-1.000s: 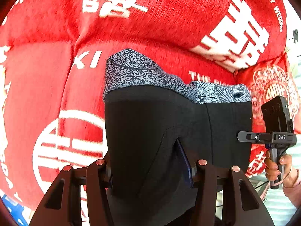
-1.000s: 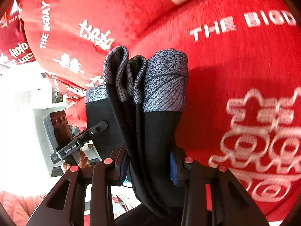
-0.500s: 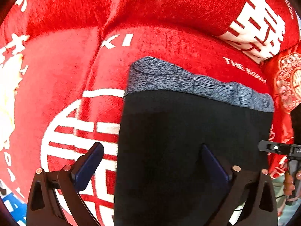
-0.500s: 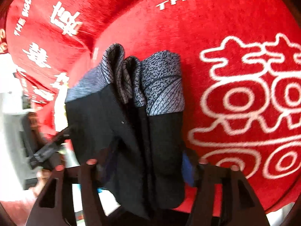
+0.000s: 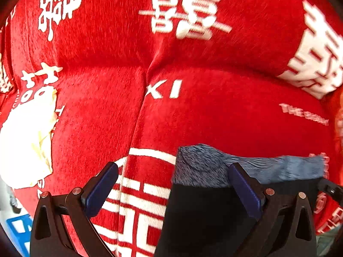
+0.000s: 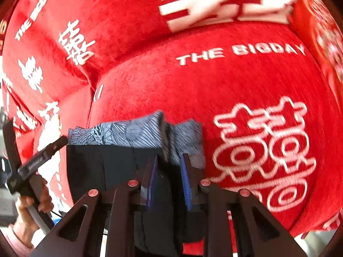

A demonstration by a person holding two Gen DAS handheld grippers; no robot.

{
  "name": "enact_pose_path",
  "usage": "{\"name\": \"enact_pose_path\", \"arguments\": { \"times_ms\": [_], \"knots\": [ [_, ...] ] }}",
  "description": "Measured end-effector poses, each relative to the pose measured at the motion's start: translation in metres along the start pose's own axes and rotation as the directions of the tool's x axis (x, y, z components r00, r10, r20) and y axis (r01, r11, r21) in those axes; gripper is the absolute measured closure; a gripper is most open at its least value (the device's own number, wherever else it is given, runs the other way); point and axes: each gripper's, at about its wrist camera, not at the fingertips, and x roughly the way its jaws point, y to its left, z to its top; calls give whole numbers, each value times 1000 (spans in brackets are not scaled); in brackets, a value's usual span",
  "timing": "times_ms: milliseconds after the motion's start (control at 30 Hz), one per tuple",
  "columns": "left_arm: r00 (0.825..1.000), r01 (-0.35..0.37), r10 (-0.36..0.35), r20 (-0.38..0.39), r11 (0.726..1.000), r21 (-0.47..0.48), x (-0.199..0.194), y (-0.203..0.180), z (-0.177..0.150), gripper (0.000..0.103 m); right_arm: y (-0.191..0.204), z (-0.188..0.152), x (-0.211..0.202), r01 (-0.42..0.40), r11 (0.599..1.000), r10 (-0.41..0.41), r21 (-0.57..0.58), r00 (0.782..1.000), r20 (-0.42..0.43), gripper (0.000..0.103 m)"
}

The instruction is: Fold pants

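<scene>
Now the folded pants (image 5: 225,209) lie beside open red cover (image 5: 214,117).

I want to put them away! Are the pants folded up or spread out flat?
Folded. The pants lie as a compact rectangle on the red cover, with several patterned grey layers stacked at one corner.

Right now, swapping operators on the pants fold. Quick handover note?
Left gripper: fingers wide open, holding nothing; the edge of the folded pants lies between them, untouched.
Right gripper: fingers closing around the right end of the black pants with the grey patterned waistband; cloth sits between the pads.
Pants: lying as a folded bundle on the red plush sofa cover with white lettering, waistband at the far edge.
Done: pants are folded into layers and laid down.
Left: probably a final fold or tidy; I can't tell how many folds remain.
</scene>
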Motion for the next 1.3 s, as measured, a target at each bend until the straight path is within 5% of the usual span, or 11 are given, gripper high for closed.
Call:
{"name": "enact_pose_path", "arguments": {
  "times_ms": [100, 233, 433, 733, 967, 1300],
  "knots": [
    [1000, -19, 18, -14, 999, -26, 22, -1, 0, 0, 6, 3, 21, 54, 997, -55, -58, 998, -15, 78],
    [999, -34, 34, -17, 999, -15, 29, -3, 1, 0, -4, 7, 28, 32, 998, -33, -47, 999, -15, 74],
    [998, -56, 56, -3, 998, 42, 4, -8, -1, 0, -3, 6, 21, 60, 997, -61, -57, 998, -21, 60],
    [995, -28, 36, -92, 996, 84, -31, -4, -37, 0, -21, -48, -8, 112, 992, -106, 50, 989, -102, 47],
    [985, 12, 14, -171, 988, 153, -54, -13, -78, 0, -14, -91, -20, 143, 987, -129, 80, 979, -155, 21],
    [979, 49, -12, -203, 983, 179, -90, -23, -105, 0, 24, -113, -41, 246, 969, -241, 10, 957, -163, 18]
  ]
}}
